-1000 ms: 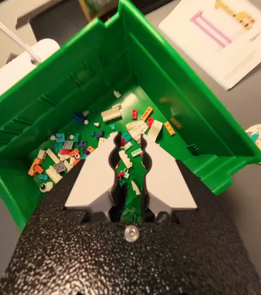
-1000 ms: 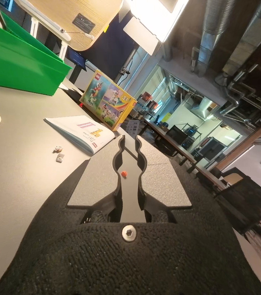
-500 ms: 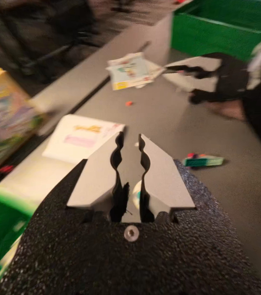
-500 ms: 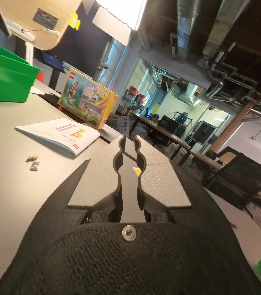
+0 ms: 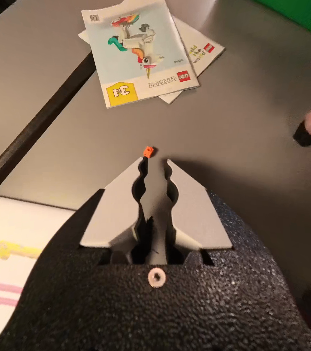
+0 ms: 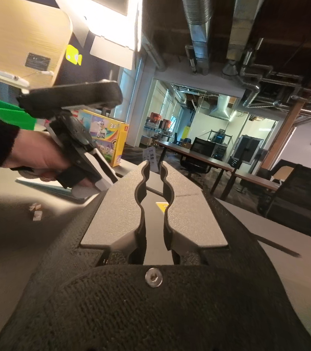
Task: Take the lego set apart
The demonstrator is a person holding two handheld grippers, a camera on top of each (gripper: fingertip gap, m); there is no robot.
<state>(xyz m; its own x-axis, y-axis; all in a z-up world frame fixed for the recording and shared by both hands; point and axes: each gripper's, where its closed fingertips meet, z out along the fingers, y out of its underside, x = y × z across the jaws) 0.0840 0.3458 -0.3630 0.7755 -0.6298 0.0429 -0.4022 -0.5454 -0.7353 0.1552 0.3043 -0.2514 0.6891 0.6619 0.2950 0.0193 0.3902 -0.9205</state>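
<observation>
The left claw (image 5: 155, 162) hovered with jaws apart and empty, just short of a tiny orange brick (image 5: 148, 151) on the grey counter (image 5: 226, 117); the right claw (image 6: 154, 164) also gaped, holding nothing; booklets (image 5: 139, 55) lay beyond.

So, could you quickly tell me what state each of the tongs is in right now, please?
Left tongs: open, holding nothing; a small orange brick lies on the table just beyond the tips.
Right tongs: open with a narrow gap, holding nothing.
</observation>
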